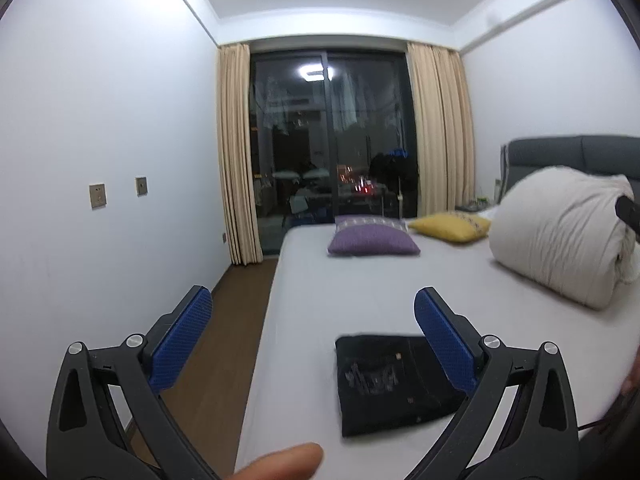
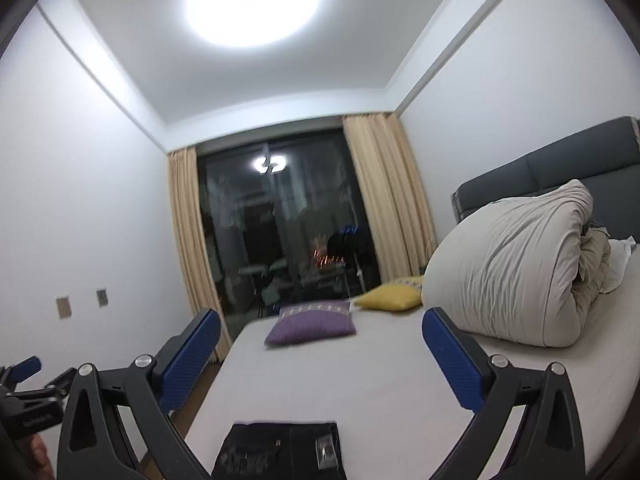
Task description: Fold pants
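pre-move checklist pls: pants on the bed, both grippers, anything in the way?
1. Pants folded into a compact rectangle: ok, dark bundle lies flat on the bed.
2. Left gripper empty: ok, jaws wide open, nothing between them.
3. Right gripper empty: ok, jaws wide open, above the pants.
4. Fold edges aligned: cannot tell, the view is blurred and the right finger covers one corner.
5. Space around the pants: ok, purple pillow, yellow pillow and rolled duvet lie farther up the bed, apart from the pants.
6. Pants clear of the bed edge: ok, sheet shows on the floor side.
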Action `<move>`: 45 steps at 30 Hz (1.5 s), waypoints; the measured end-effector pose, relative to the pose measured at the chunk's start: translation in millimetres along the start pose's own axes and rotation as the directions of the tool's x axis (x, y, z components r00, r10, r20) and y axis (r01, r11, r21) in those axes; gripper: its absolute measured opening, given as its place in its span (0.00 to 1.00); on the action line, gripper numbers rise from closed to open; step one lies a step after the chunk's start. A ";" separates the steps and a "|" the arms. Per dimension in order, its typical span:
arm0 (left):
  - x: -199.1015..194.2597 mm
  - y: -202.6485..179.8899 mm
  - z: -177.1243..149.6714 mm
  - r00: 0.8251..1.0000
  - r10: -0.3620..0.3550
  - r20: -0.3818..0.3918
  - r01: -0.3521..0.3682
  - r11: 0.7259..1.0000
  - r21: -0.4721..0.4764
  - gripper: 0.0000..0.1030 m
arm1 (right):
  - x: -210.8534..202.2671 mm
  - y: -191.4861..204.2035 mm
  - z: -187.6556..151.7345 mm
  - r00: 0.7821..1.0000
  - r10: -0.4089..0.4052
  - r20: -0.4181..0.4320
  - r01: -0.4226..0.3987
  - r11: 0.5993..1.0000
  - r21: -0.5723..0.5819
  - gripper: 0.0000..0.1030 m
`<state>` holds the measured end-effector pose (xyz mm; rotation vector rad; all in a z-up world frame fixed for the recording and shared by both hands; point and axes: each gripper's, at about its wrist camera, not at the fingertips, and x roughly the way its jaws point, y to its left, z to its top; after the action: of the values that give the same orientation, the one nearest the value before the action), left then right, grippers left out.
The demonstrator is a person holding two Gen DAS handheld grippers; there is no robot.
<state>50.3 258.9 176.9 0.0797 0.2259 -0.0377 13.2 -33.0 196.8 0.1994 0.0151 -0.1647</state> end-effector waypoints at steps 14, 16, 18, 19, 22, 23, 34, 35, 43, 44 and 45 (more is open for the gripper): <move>66.4 -22.3 -121.2 0.877 -0.039 -0.480 0.010 0.998 -0.063 1.00 | 45.8 -15.1 -97.3 0.889 -0.050 -0.455 0.072 0.997 0.031 1.00; 75.7 -26.1 -136.6 0.855 -0.041 -0.518 0.010 0.998 -0.063 1.00 | 53.4 -12.6 -111.6 0.862 -0.056 -0.504 0.076 0.997 0.021 1.00; 81.1 -28.4 -145.3 0.841 -0.054 -0.538 0.018 0.997 -0.073 1.00 | 58.4 -8.1 -122.3 0.843 -0.055 -0.536 0.067 0.998 0.003 1.00; 83.4 -29.8 -147.5 0.839 -0.057 -0.542 0.020 0.997 -0.073 1.00 | 59.6 -6.6 -126.0 0.837 -0.058 -0.544 0.066 0.998 -0.006 1.00; 91.9 -30.9 -156.3 0.828 -0.060 -0.557 0.021 0.997 -0.076 1.00 | 64.8 -2.4 -136.1 0.821 -0.060 -0.568 0.055 0.998 -0.025 1.00; 94.8 -30.4 -159.8 0.823 -0.062 -0.565 0.020 0.997 -0.081 1.00 | 65.5 -1.2 -139.1 0.816 -0.062 -0.575 0.054 0.998 -0.031 1.00; 113.5 -24.9 -176.7 0.790 -0.057 -0.610 0.010 0.997 -0.079 1.00 | 76.1 1.6 -162.6 0.768 -0.086 -0.635 0.066 0.996 -0.055 1.00; 115.3 -24.9 -179.0 0.787 -0.056 -0.614 0.009 0.997 -0.079 1.00 | 76.7 1.7 -164.0 0.764 -0.087 -0.639 0.067 0.996 -0.056 1.00; 122.6 -21.8 -188.1 0.773 -0.050 -0.633 -0.001 0.997 -0.080 1.00 | 80.8 3.5 -174.0 0.746 -0.081 -0.661 0.057 0.997 -0.057 1.00; 124.1 -22.0 -189.6 0.771 -0.049 -0.635 -0.001 0.997 -0.079 1.00 | 80.9 3.9 -174.8 0.745 -0.080 -0.662 0.056 0.997 -0.058 1.00; 123.8 -22.2 -191.0 0.769 -0.048 -0.637 -0.003 0.997 -0.079 1.00 | 81.1 4.3 -175.6 0.744 -0.079 -0.663 0.054 0.997 -0.059 1.00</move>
<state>127.4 249.2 -38.2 0.0107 0.9200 -0.0247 94.1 -7.1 23.0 0.2140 0.7495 -0.1570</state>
